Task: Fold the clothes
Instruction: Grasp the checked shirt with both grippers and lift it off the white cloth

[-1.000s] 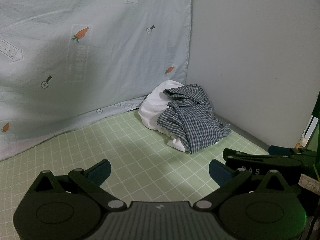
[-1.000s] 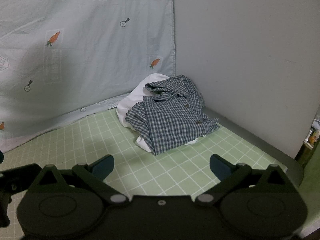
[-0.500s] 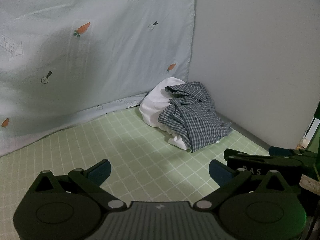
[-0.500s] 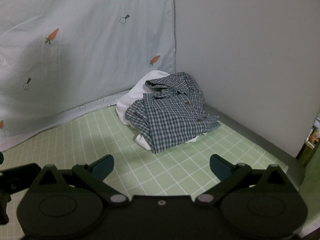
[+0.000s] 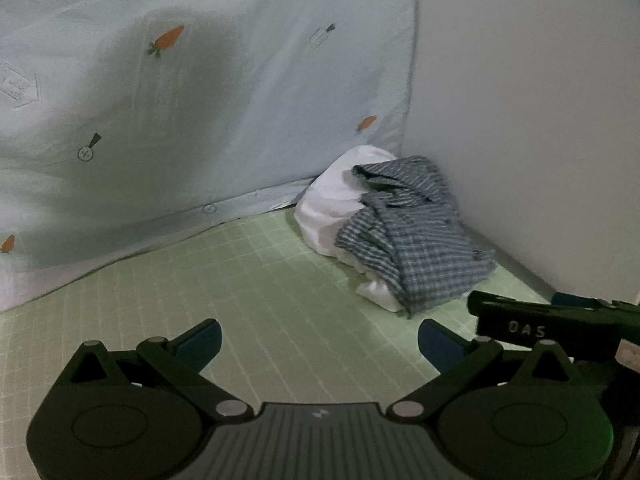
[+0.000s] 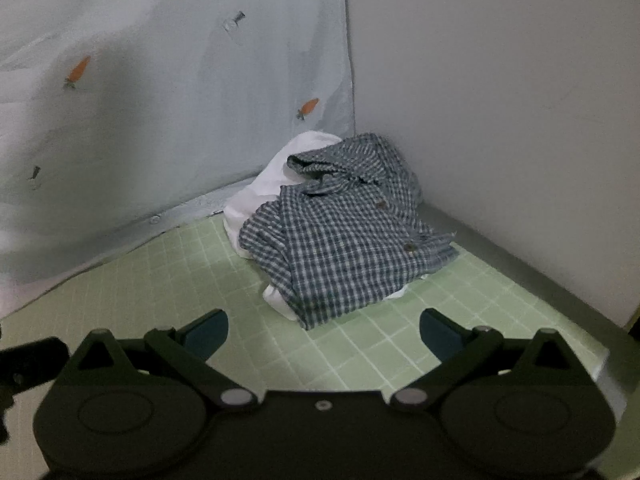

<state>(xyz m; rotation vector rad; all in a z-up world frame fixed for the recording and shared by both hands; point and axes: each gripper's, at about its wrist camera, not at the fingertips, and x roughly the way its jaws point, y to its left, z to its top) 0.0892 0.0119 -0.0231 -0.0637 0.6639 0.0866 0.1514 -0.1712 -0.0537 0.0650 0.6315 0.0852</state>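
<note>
A crumpled blue-and-white checked shirt (image 5: 416, 240) (image 6: 340, 244) lies heaped on a white garment (image 5: 340, 204) (image 6: 272, 184) in the far corner of the green grid mat (image 5: 280, 300) (image 6: 360, 344). My left gripper (image 5: 318, 340) is open with nothing between its fingers, well short of the pile. My right gripper (image 6: 324, 328) is open too and empty, with the shirt's near edge just beyond its fingertips. The right gripper's body (image 5: 540, 324) shows at the right edge of the left wrist view.
A pale sheet printed with carrots (image 5: 168, 120) (image 6: 160, 100) hangs along the back left and meets the mat. A plain grey wall (image 5: 520, 120) (image 6: 500, 100) closes the right side. The mat's right edge (image 6: 592, 344) drops off near the right gripper.
Both grippers have tilted or moved closer to the corner, so the clothes pile sits lower and larger in both views. Both stay open. The clothes have not moved.
</note>
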